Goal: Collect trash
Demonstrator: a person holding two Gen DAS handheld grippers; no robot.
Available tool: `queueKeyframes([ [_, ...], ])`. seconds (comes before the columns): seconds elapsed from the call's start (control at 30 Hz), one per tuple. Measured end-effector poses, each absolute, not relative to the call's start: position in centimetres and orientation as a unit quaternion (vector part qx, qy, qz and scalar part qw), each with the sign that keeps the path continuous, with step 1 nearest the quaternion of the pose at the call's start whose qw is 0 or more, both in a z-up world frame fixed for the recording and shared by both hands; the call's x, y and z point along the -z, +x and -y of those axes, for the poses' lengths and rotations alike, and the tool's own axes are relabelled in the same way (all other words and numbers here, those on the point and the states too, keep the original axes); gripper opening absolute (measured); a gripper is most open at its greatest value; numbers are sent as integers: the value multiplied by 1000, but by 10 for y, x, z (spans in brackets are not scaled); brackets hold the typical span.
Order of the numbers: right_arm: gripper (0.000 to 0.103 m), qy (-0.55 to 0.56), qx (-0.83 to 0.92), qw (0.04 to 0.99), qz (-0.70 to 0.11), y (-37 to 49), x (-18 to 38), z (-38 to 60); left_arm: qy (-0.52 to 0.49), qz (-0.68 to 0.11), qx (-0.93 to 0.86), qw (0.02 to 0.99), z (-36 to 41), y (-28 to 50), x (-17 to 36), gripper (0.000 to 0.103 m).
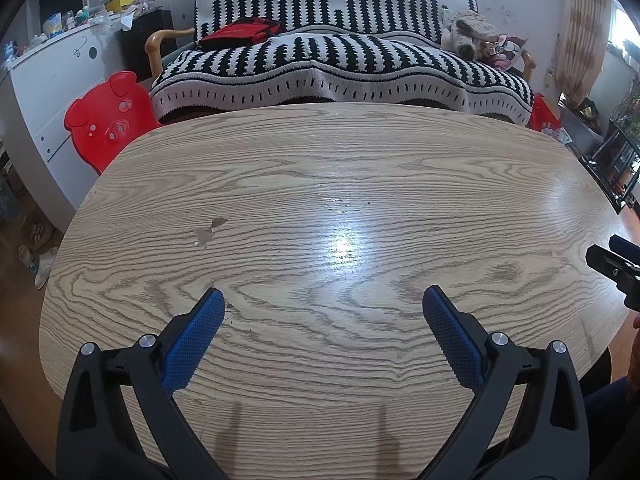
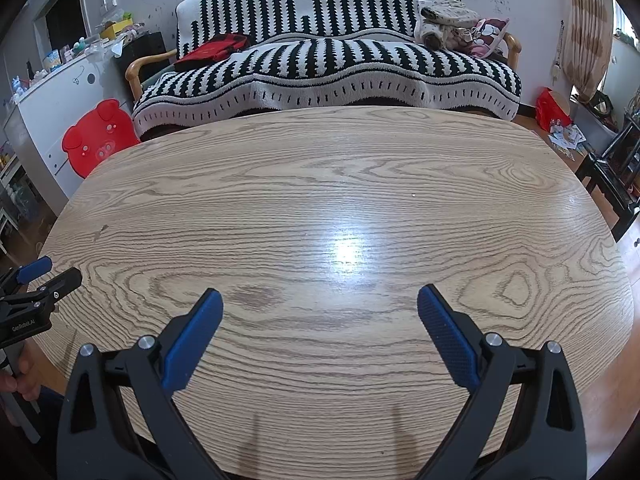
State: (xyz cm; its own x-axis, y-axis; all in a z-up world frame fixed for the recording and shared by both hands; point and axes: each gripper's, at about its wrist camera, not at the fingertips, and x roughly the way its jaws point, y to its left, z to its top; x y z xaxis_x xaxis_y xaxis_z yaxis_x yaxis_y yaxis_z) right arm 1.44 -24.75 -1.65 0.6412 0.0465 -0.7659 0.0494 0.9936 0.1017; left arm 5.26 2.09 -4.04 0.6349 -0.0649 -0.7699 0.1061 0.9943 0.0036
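Observation:
My left gripper (image 1: 323, 300) is open and empty, held over the near part of a wooden oval table (image 1: 320, 184). My right gripper (image 2: 319, 300) is also open and empty over the same table (image 2: 320, 184). Each gripper shows at the edge of the other's view: the right one (image 1: 616, 268) at the far right, the left one (image 2: 44, 280) at the far left. I see no trash on the table, only a small scuff mark (image 1: 210, 232) and a tiny white speck (image 2: 413, 195).
A sofa with a black-and-white striped cover (image 1: 340, 60) stands behind the table, with a red bag (image 1: 240, 34) and cushions (image 1: 472, 36) on it. A red pig-shaped chair (image 1: 108, 120) and a white cabinet (image 1: 48, 80) are at the left. Dark furniture (image 2: 612, 168) is at the right.

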Motion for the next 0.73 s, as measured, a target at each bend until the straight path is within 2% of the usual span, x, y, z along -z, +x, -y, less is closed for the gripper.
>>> queueKeyframes([
  [0.73, 94, 56, 0, 904, -424, 14, 17, 252, 23, -430, 52, 901, -20, 57, 41, 96],
])
